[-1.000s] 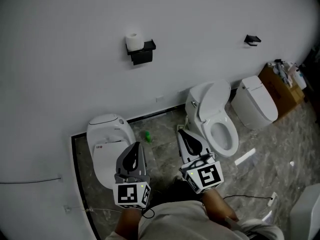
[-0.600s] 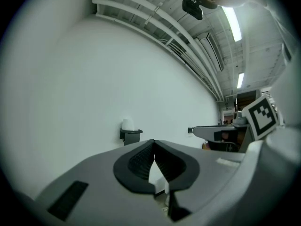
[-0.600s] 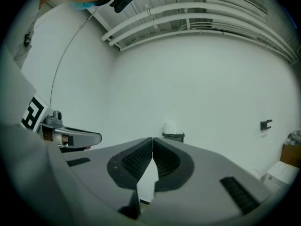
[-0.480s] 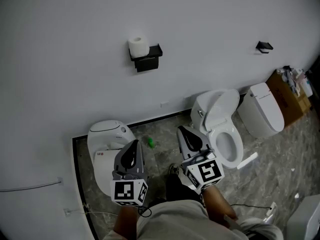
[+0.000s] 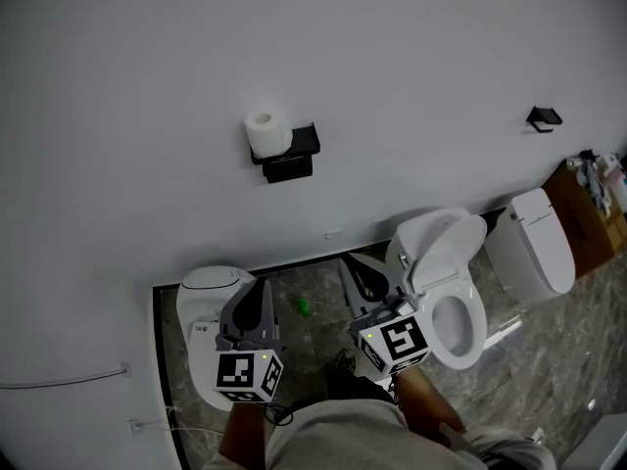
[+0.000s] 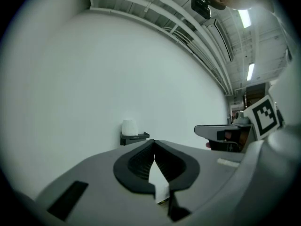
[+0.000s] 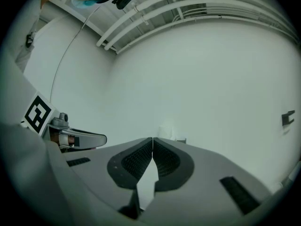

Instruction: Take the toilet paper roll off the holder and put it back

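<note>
The toilet paper roll (image 5: 266, 131) is in neither gripper. Low in the frame's centre, the left gripper (image 5: 260, 285) and right gripper (image 5: 345, 262) have jaws pressed together, empty. Above centre, the roll stands upright on the black holder (image 5: 290, 160), mounted on the white wall (image 5: 147, 116).

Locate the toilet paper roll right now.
Head view, upper left of centre: the roll stands on the left end of the wall holder, above the closed toilet.

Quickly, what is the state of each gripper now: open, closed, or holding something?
Left gripper: closed, holding nothing.
Right gripper: closed, holding nothing.
</note>
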Available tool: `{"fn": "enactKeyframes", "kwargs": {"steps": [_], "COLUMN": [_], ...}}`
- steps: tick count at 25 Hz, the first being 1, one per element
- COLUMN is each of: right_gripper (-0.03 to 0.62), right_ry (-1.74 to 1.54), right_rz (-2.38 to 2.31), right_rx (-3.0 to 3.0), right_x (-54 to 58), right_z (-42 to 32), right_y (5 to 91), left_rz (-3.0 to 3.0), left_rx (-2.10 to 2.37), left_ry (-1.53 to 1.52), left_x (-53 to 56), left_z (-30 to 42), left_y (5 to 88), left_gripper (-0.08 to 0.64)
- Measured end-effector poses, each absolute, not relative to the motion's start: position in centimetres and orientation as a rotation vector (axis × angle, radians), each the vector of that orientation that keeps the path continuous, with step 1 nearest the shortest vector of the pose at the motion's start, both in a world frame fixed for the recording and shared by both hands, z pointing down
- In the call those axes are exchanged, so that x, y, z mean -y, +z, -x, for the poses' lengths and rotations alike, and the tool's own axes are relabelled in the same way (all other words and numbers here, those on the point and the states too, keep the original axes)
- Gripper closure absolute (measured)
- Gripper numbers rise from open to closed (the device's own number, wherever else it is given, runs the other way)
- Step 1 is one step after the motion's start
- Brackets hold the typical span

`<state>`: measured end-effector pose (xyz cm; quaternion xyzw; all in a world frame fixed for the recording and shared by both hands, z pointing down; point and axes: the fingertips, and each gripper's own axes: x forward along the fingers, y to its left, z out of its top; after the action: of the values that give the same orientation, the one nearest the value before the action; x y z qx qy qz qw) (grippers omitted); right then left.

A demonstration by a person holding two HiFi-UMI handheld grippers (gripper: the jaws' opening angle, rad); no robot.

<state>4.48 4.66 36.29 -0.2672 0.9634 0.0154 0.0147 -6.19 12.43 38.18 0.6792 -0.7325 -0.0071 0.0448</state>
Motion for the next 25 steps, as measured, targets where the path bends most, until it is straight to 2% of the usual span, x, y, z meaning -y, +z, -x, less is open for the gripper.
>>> {"fn": "enactKeyframes", "kwargs": {"steps": [10, 15, 16, 18, 25], "right_gripper": [0.586, 0.586, 0.578, 0.485, 0.453], "right_ry": [0.05, 0.039, 0.046, 0.049, 0.069], "right_rz": [0.691, 0.643, 0.638, 0.629, 0.641], "right_rx": [-3.06, -3.076, -3.081, -3.099, -3.158], "right_x": [1.1, 2.7, 3.0, 3.7, 5.9], "right_z": [-1.9, -0.4, -0.1, 0.7, 3.6], "right_y": [37.5, 37.6, 37.7, 38.1, 39.4], "left_rz": [-2.03, -2.005, -1.999, -1.993, -1.969], "left_rx": [2.228, 2.23, 2.231, 2.23, 2.225], "left_ry": [0.021, 0.011, 0.007, 0.001, -0.08], "left_x": [-5.9, -4.5, -4.1, -3.4, -0.9], "left_z": [6.7, 7.9, 8.3, 9.0, 12.7], "left_y": [38.7, 39.2, 39.3, 39.4, 39.4], "left_gripper": [0.546, 0.512, 0.505, 0.483, 0.44]}}
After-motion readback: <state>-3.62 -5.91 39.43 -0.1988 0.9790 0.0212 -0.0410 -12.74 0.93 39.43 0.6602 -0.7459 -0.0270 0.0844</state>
